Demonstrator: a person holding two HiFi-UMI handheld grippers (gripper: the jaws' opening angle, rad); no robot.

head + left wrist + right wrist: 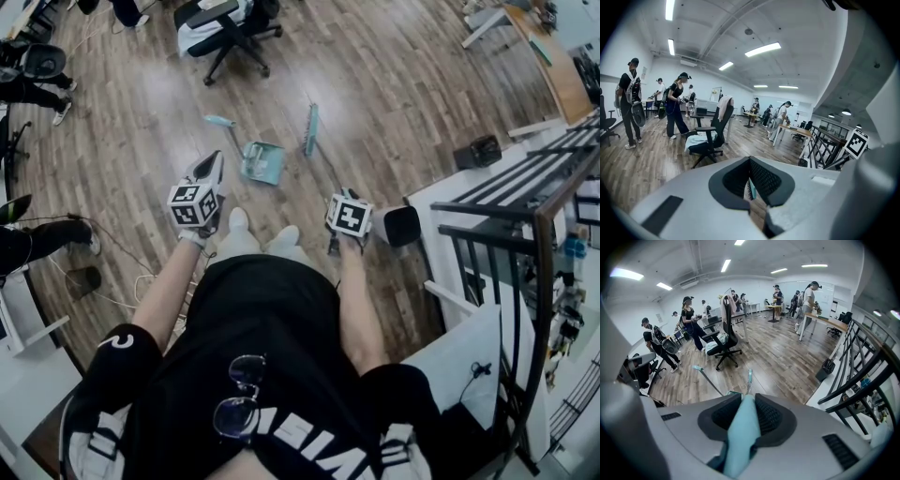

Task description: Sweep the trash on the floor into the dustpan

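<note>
Sunglasses [239, 394] hanging off the collar of the black T-shirt [272, 337] are the closest thing in the head view. Past them the person holds both grippers out over the brown wood-plank floor [394, 94]. The teal plastic long-handled dustpan [262, 161] lies on the floor just ahead of the white shoes [239, 225]. The teal broom [312, 129] lies right beside it, head away from the person, with its thin shaft running back to the right gripper [345, 202]. The left gripper [214, 164] hangs in the air near the dustpan but isn't touching it. I honestly can't pick out any trash from up here, it's too small to tell.

Left gripper view: the left gripper [750, 180] has its jaws all but together. There's just a thin slit with a sliver of teal far beyond it, and nothing gripped.

Right gripper view: the right gripper [746, 416] is clamped on the teal broom's grip [740, 437]. The broom head [749, 376] and the dustpan's long handle [705, 378] are on the floor ahead.

So I'd say it's the setup step, broom in hand and sweeping not yet started. Next move probably needs the left gripper to open and take the dustpan handle to steady the pan, then short strokes toward its mouth.
</note>
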